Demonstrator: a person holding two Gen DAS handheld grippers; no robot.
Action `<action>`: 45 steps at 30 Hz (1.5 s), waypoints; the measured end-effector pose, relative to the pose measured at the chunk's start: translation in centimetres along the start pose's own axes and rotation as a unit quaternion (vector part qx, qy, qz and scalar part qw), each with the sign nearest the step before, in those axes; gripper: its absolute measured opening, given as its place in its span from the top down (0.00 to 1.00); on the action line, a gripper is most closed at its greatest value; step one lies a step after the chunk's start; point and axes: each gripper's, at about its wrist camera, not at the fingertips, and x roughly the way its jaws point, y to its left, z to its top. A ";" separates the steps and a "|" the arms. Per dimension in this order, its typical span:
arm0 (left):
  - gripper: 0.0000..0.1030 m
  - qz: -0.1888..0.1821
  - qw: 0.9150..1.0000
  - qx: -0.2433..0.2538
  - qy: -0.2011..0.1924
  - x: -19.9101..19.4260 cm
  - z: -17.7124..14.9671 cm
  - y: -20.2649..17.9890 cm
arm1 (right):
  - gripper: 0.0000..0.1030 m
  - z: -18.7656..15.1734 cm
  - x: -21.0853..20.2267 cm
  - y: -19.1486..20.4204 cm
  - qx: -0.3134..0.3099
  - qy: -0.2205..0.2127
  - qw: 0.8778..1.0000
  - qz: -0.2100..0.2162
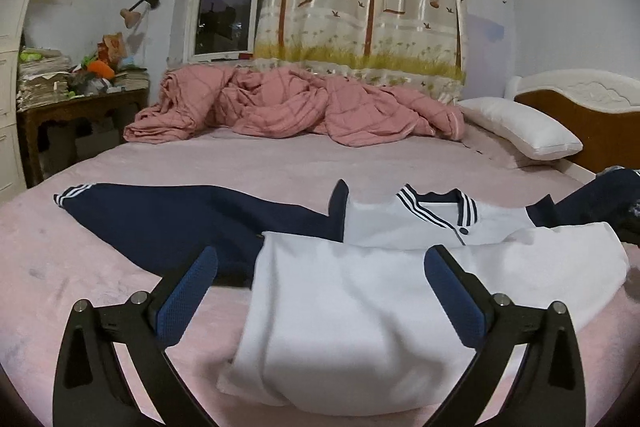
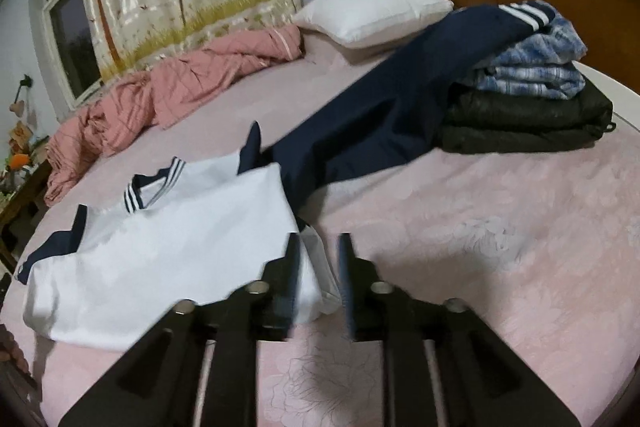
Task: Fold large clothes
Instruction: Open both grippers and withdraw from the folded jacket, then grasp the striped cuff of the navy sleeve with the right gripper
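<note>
Right wrist view. The right tool (image 2: 319, 251), jaws a little apart, hovers over the near corner of a white jacket (image 2: 160, 247) with navy sleeves, folded on the pink bed (image 2: 480, 227). One sleeve (image 2: 380, 115) reaches onto a stack of folded clothes (image 2: 528, 107) near the pillow (image 2: 372, 13).

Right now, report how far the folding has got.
Done: jacket hem folded up toward the collar; a folded stack sits by the headboard. In hand: nothing, left gripper and right gripper both open. Left: both navy sleeves still spread out.
</note>
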 end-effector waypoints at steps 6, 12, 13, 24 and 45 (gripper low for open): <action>0.00 0.009 1.000 0.012 0.012 1.0 -1.0 -1.1 | 0.47 0.6 -0.6 -0.2 0.000 -0.020 1.000 -0.005; 0.00 0.020 0.999 0.014 0.037 2.7 -2.2 -1.2 | 0.47 2.4 -1.4 -3.4 0.071 -0.042 0.997 0.008; 0.00 0.019 0.999 0.010 0.041 2.8 -2.4 -1.0 | 0.47 3.1 -1.3 -4.6 0.094 -0.042 0.995 0.007; 0.00 0.010 0.999 0.003 0.048 2.7 -2.5 -0.8 | 0.49 11.4 4.3 -13.6 0.189 -0.040 0.981 -0.014; 0.00 0.006 0.999 0.008 0.053 3.3 -2.3 -0.8 | 0.96 15.0 5.3 3.4 0.012 -0.069 0.992 0.101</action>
